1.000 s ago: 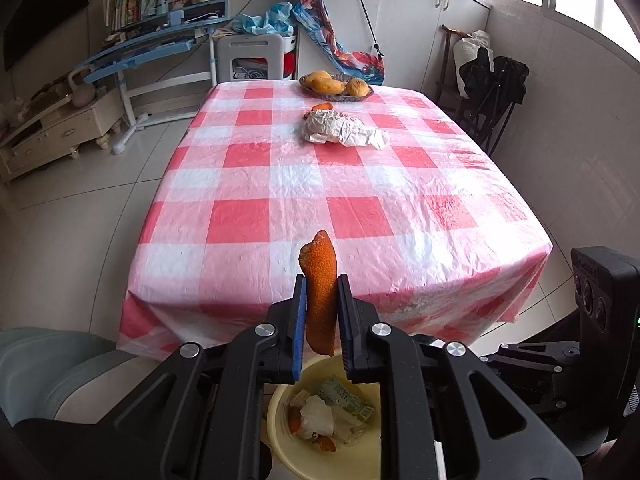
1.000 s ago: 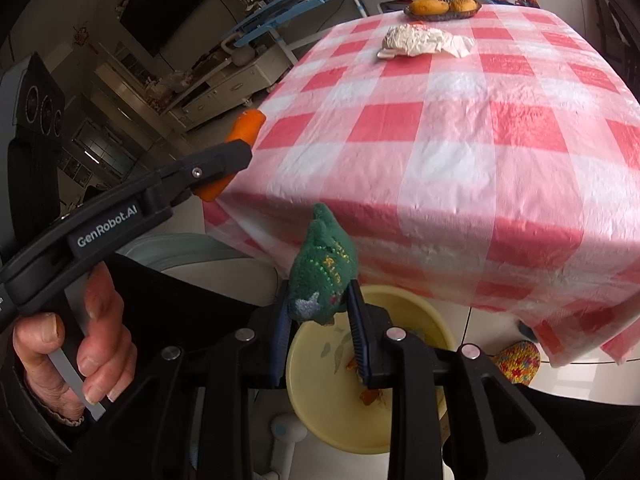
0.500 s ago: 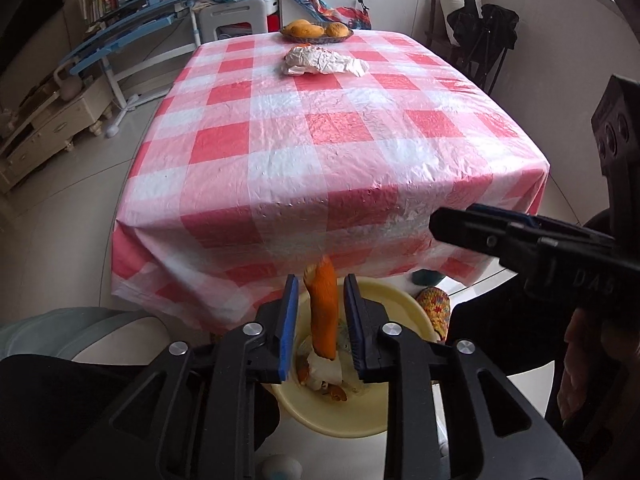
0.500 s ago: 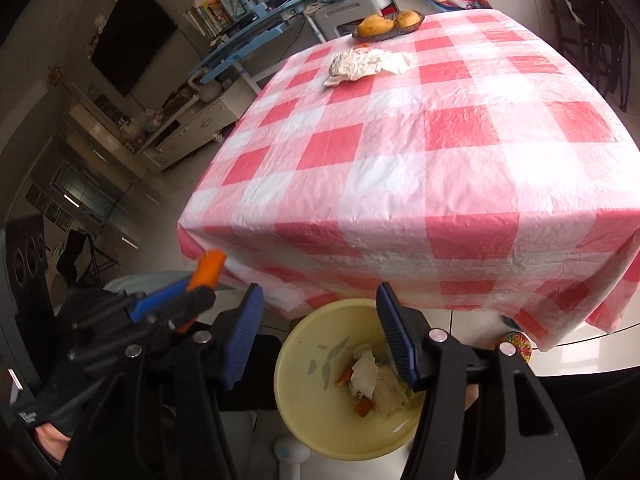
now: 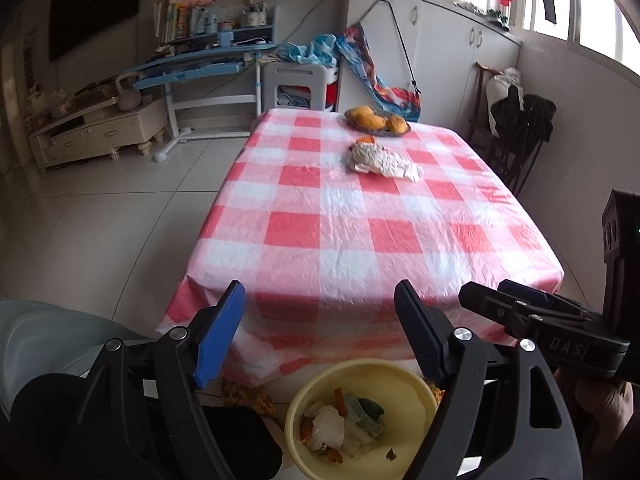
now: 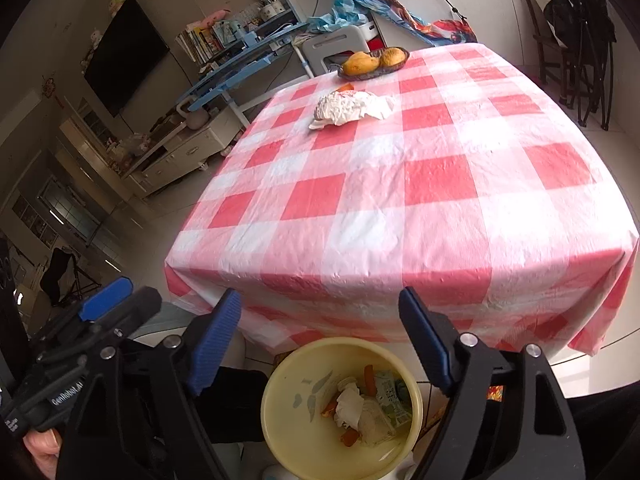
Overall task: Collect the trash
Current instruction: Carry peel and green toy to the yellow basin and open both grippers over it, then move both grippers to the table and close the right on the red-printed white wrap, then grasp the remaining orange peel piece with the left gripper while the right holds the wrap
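Nearest me, much is cut off: my own hands show only as a bit of finger at the frame edges, and dark clothing fills the lower corners. My left gripper has just been opening and its jaws now stand spread wide with nothing between them. My right gripper has likewise just been opening; its blue pads are far apart and empty. Each gripper also shows side-on at the edge of the other's view.

Just below and between the fingers sits the yellow bin on the floor, at the near edge of the table. Its lower rim is cut off by the frame. Inside lies the collected trash: crumpled white tissue, orange peel pieces, a greenish printed wrapper and something dark green; the smaller scraps are hard to make out. A colourful knitted thing lies on the floor beside the bin, partly hidden under the hanging cloth.

Beyond it, the table is covered by a red-and-white checked tablecloth, bare across its near half. Towards the far end lies a crumpled white paper, with a small orange scrap just behind it, mostly hidden. At the far edge stands a dark fruit dish holding yellow-orange fruit.
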The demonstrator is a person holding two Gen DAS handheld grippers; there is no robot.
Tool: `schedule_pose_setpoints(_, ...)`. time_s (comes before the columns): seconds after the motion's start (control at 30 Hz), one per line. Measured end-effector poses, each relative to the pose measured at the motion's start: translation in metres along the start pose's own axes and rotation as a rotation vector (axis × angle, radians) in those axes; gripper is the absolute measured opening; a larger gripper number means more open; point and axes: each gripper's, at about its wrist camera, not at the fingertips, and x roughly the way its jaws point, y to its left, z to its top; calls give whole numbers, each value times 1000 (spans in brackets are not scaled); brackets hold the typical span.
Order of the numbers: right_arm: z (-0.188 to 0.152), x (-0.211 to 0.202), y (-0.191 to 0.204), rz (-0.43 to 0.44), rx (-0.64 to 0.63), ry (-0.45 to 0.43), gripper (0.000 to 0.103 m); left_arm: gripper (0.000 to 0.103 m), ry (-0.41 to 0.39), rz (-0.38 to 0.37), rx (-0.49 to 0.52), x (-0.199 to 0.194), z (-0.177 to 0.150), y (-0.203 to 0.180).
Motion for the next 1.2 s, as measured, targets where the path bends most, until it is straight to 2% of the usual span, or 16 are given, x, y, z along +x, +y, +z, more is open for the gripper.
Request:
schedule_pose_setpoints(0.23, 55, 18, 9, -36, -69, -44, 87, 76, -24, 7, -75, 20, 49, 24)
schedule_pose_setpoints(0.5, 125, 75, 0, -115, -114, -38, 88, 77, -20, -2, -76, 64, 106, 28)
schedule_pose_setpoints(0.7, 161, 117, -7, -132, -127, -31, 88, 77, 1, -3, -78, 106, 140, 26)
schedule_pose_setpoints(0.9, 182, 153, -12, -151, -179, 20, 87, 77, 22, -7, -87, 151, 170, 21)
schedule_pose_setpoints(0.97, 184, 166, -15, -146, -186, 70, 77, 77, 34, -26, -78, 168, 180, 16)
schedule_pose_setpoints(1.03, 184, 171, -17, -139, -213, 86, 59, 77, 50, -43, -70, 187, 188, 8)
schedule_pose_setpoints(1.1, 184, 170, -17, -113, -240, 110, 35, 77, 66, -57, -53, 206, 194, -3)
schedule_pose_setpoints(1.13, 185, 167, -17, -104, -251, 122, 27, 77, 71, -58, -34, 216, 197, -10)
schedule_pose_setpoints(1.2, 186, 160, -20, -108, -288, 140, 24, 77, 92, -65, 19, 236, 199, -26)
